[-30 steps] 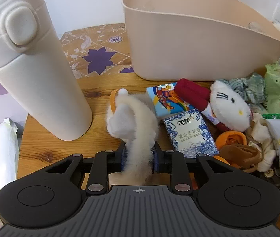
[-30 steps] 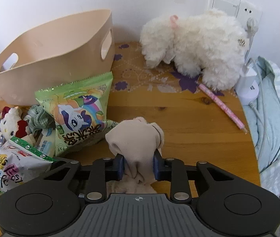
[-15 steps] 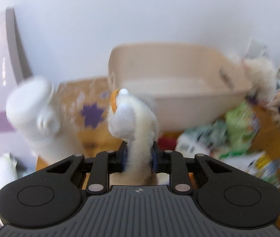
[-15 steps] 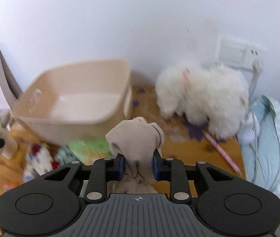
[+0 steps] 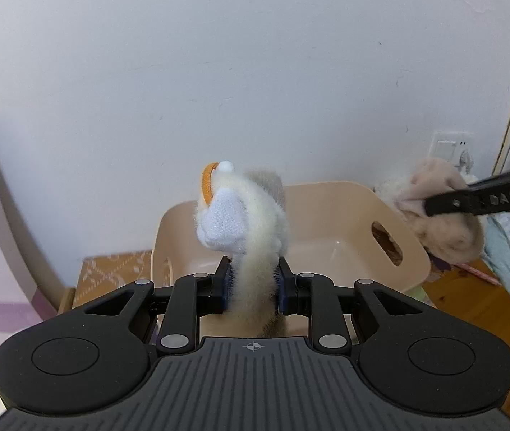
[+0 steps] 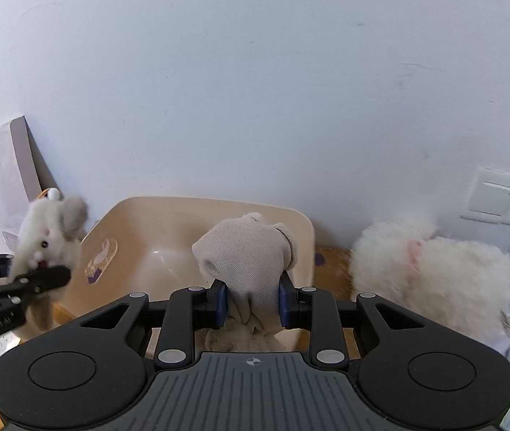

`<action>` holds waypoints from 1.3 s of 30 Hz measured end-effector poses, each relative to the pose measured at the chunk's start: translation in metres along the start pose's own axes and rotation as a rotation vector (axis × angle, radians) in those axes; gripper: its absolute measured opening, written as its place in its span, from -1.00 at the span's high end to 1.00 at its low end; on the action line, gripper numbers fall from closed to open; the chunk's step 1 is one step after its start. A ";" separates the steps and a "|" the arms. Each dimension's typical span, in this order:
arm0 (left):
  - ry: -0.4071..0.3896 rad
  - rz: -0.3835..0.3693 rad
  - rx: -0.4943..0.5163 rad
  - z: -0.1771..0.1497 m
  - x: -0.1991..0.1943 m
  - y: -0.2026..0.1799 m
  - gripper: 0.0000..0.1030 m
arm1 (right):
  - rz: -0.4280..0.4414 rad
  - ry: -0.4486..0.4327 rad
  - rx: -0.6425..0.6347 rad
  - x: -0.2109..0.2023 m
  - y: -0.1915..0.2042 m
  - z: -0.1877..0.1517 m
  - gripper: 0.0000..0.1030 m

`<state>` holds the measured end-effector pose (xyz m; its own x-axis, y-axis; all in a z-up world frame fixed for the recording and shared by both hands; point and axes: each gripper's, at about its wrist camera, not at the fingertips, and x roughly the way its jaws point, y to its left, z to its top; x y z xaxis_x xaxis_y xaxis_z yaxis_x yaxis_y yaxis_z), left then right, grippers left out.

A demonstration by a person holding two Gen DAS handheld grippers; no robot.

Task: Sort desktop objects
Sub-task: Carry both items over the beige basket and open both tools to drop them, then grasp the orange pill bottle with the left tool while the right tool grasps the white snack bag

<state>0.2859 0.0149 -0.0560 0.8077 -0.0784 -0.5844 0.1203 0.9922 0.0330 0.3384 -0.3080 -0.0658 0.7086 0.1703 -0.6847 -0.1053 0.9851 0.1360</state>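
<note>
The left gripper (image 5: 253, 283) is closed on a small cream plush toy (image 5: 251, 222). The blue pads press the furry body from both sides, and the toy rises from between the pads toward 12 o'clock, with its white foot and an orange part at the top. Behind the toy, from 10 to 2 o'clock, stands the beige plastic basket (image 5: 344, 212) on the wooden table (image 5: 470, 305), with an oval handle hole in its right wall. At 2 o'clock in this view the right gripper (image 5: 431, 208) comes in from the edge and holds a beige cloth toy (image 5: 445, 230) above the right side of the basket.

In the right wrist view, the right gripper (image 6: 251, 303) is clamped on the same beige cloth toy (image 6: 244, 255), which stands up from the pads toward 12 o'clock and hides part of the basket (image 6: 139, 222) behind it. At 9 o'clock the left gripper (image 6: 51, 276) shows with the cream plush toy (image 6: 53, 230), just left of the basket rim. At 3 o'clock a big white fluffy plush (image 6: 434, 273) lies on the table beside the basket, under a wall socket (image 6: 499, 197).
</note>
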 end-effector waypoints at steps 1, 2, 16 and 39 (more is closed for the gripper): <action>0.001 0.002 0.005 0.002 0.004 -0.001 0.54 | -0.003 0.006 -0.002 0.006 0.001 0.002 0.51; 0.005 0.005 0.007 0.003 0.009 -0.002 0.54 | -0.009 0.015 -0.005 0.012 0.003 0.003 0.51; 0.232 0.056 0.069 -0.005 0.107 -0.021 0.53 | -0.076 0.111 -0.013 0.073 0.021 -0.022 0.47; 0.195 -0.032 -0.090 -0.005 0.037 0.009 -0.52 | -0.100 -0.008 -0.016 -0.019 0.036 -0.045 -1.00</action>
<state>0.3141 0.0211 -0.0813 0.6759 -0.0989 -0.7303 0.0852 0.9948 -0.0559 0.2898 -0.2745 -0.0797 0.7217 0.0708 -0.6885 -0.0449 0.9974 0.0556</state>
